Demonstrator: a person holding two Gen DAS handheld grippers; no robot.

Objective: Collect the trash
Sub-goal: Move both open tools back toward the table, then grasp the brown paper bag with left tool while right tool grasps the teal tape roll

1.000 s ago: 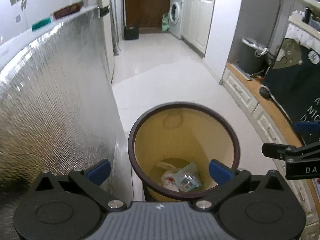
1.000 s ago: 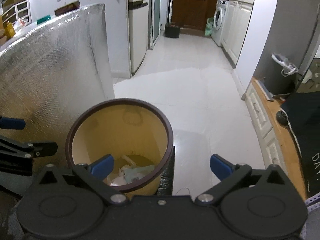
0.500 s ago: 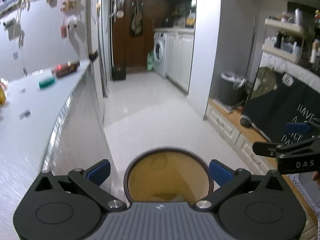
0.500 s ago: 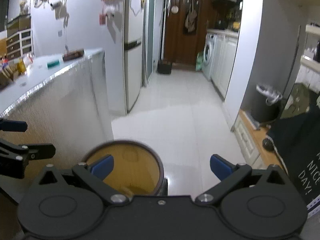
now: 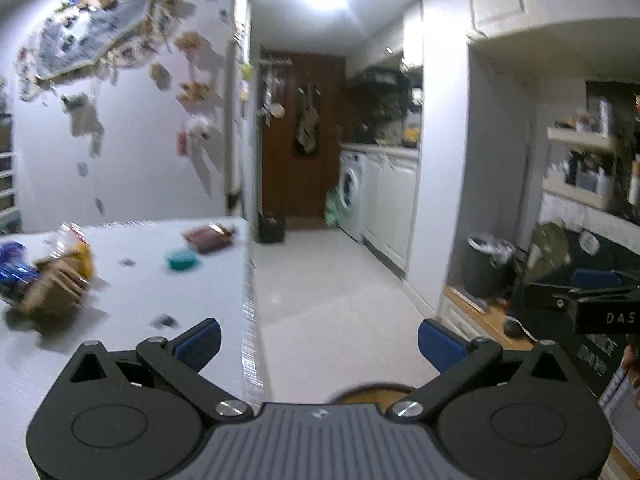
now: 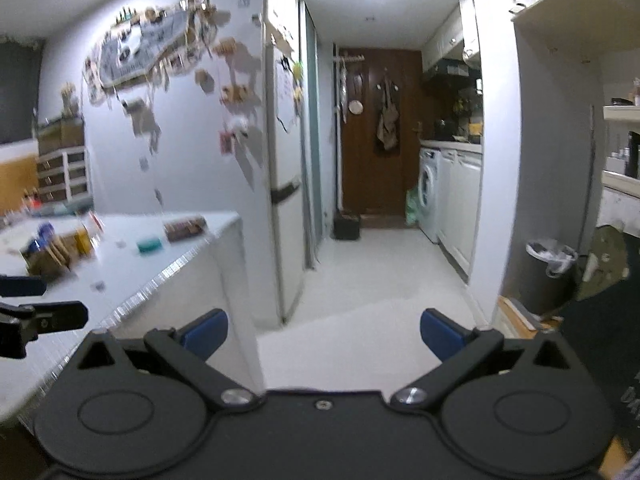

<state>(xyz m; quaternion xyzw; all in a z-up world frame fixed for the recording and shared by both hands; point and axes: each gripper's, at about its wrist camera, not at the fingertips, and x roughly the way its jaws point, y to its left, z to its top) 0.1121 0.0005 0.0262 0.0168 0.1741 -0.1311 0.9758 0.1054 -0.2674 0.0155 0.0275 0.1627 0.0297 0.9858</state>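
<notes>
Both grippers are pointing level down the long hallway, held up high. The left gripper (image 5: 318,340) is spread wide with nothing between its blue fingers (image 5: 199,342), and the right gripper (image 6: 322,334) is spread wide and holding nothing too. The white counter (image 5: 132,300) is sitting on the left, and its shiny front edge (image 5: 249,320) is running just beside the left gripper. The white floor (image 5: 320,280) is lying bare and wide all the way to the brown door (image 5: 304,140), so there is lots of room ahead. White cabinets (image 6: 460,208) and a gray bin (image 6: 548,268) are lining the right side. On the counter, a pile of wrappers and bags (image 5: 44,276), a green round thing (image 5: 182,260) and a brown packet (image 5: 208,236) are lying well apart, all blurry. Only the top rim of the yellow trash can (image 5: 374,388) is peeking out just under the left gripper. One second ago both cameras were looking down into that can, with the trash at its bottom; now they have tipped up, and the countertop has come into sight.
</notes>
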